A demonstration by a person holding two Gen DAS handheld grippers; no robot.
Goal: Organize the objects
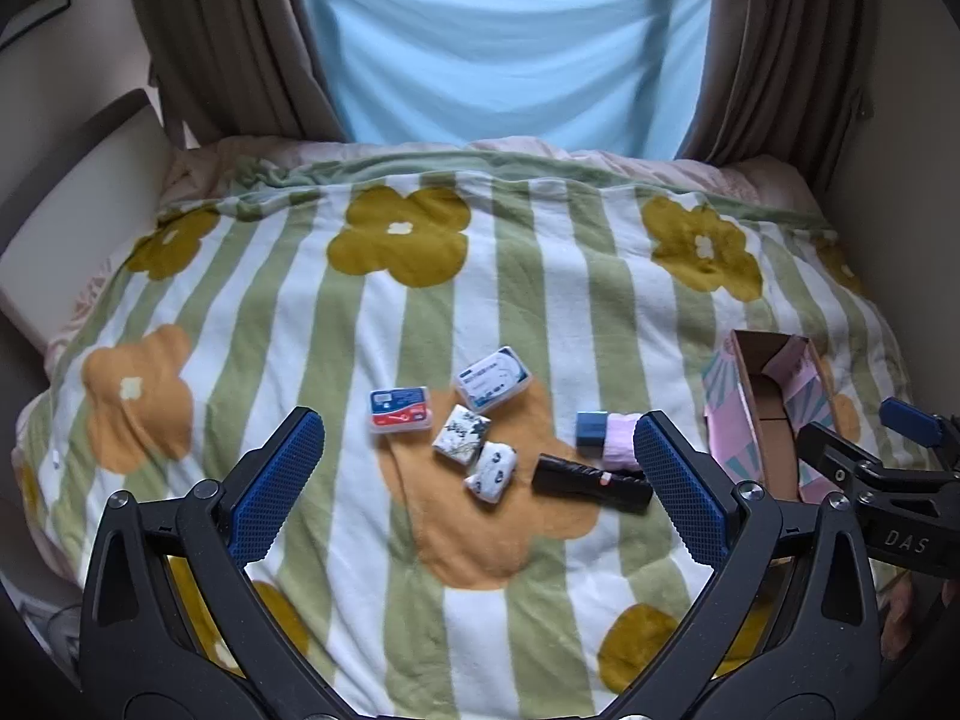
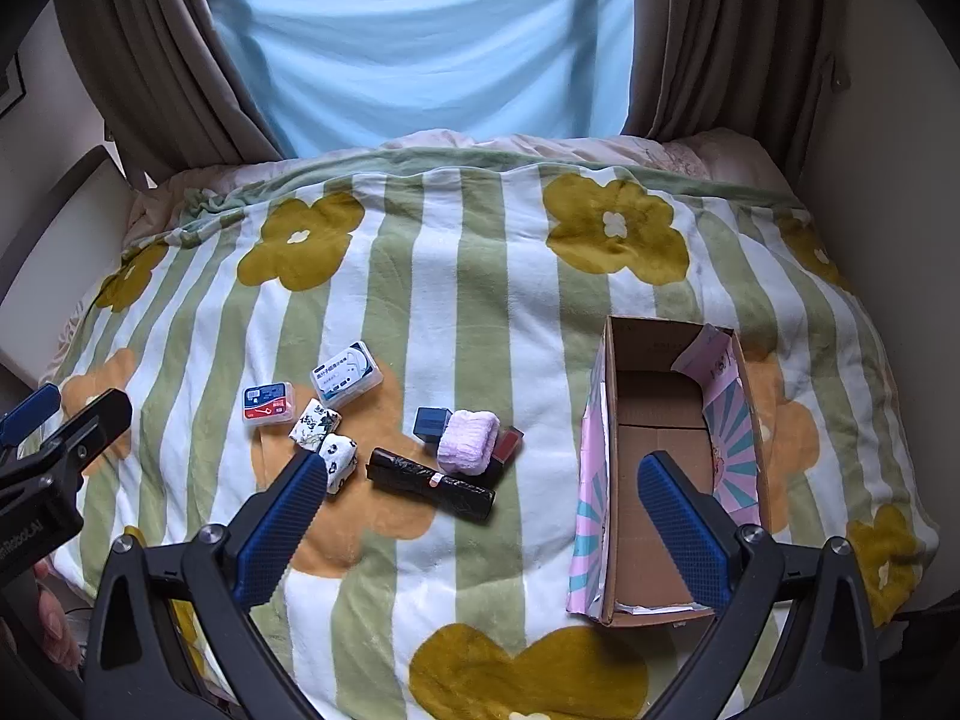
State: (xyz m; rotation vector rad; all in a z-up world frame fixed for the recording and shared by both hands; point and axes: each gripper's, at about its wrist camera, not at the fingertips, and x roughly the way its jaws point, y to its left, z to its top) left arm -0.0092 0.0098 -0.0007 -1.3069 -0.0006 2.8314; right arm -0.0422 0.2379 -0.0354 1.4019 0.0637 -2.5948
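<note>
Both the left gripper (image 1: pixel 480 480) and the right gripper (image 2: pixel 483 516) are held wide apart and empty above the blanket (image 2: pixel 480 276), where small packets (image 2: pixel 300 402) are clustered mid-blanket and the open cardboard box (image 2: pixel 660 474) is set toward its right edge.

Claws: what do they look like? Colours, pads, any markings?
Both match. The left claw and right claw have black plastic frames shaped like spring clamps, with silver pivot screws and triangular cut-outs in the arms. The fingers carry blue pads with a fine grid texture. White lettering "DAS" shows on the right one's body in the left wrist view. No cables visible.
</note>
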